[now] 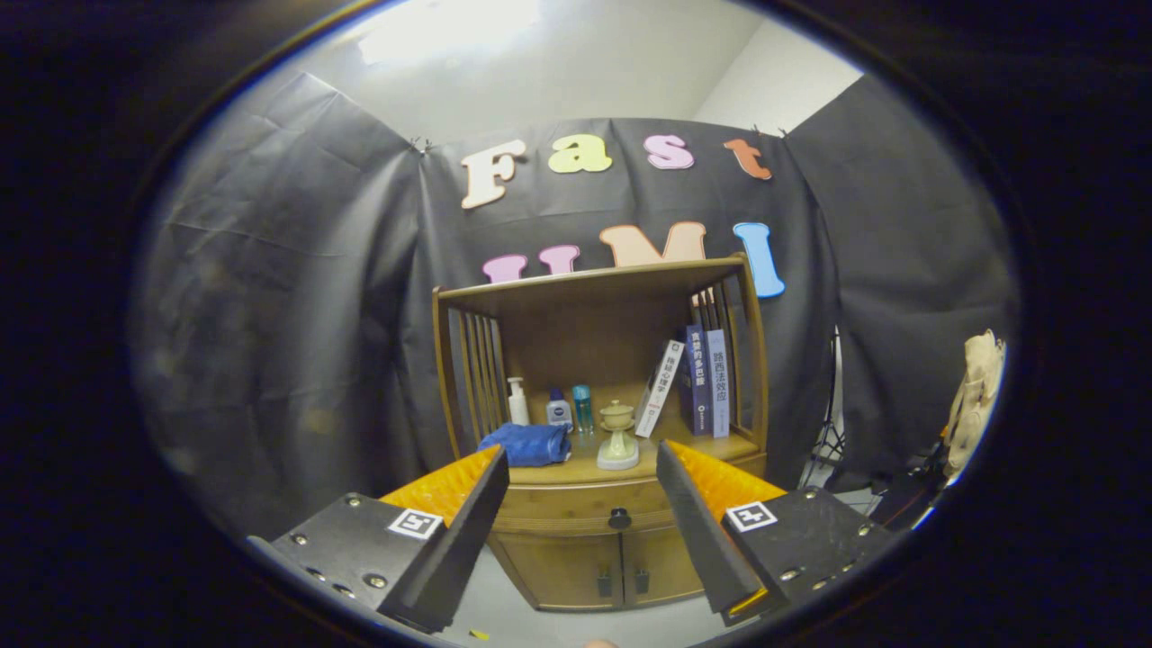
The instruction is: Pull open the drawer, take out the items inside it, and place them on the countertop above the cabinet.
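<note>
My gripper (580, 463) is spread wide, holding nothing. The drawer (585, 508) at centre is closed, so its contents are hidden; three bottles (558, 409) and perhaps four books (706, 382) stand above.

A wooden cabinet (594, 504) stands against the booth's cloth wall, well ahead of the gripper (580, 468), whose two fingers are spread wide apart with nothing between them. The drawer (576, 515) sits closed just under the countertop (693, 448), its knob (619, 518) between the fingers, above two lower doors (594, 569). On the countertop, a folded towel (529, 444) lies to the left, three small bottles (558, 407) stand behind it, a stemmed cup (617, 436) stands in the middle, and books (697, 380) lean at the right.
</note>
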A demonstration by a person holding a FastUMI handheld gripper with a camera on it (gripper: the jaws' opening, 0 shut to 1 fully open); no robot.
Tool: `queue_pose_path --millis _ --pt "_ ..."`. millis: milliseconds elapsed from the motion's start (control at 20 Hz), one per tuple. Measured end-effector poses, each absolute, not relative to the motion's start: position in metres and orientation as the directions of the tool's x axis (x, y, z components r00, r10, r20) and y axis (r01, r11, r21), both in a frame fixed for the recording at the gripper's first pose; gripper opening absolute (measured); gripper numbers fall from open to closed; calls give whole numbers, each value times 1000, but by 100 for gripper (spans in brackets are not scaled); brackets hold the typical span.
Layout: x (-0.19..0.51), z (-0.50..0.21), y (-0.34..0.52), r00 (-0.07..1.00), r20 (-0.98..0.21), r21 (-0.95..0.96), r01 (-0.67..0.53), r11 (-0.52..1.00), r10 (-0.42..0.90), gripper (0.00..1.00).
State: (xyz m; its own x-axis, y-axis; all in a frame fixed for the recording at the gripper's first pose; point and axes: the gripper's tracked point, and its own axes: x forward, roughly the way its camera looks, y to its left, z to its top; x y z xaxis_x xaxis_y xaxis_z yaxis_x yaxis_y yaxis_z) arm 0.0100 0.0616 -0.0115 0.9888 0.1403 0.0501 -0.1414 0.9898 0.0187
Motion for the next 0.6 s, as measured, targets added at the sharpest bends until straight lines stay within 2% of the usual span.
queue_pose_path --millis 600 --pt "21 -1 21 986 7 50 -166 985 166 99"
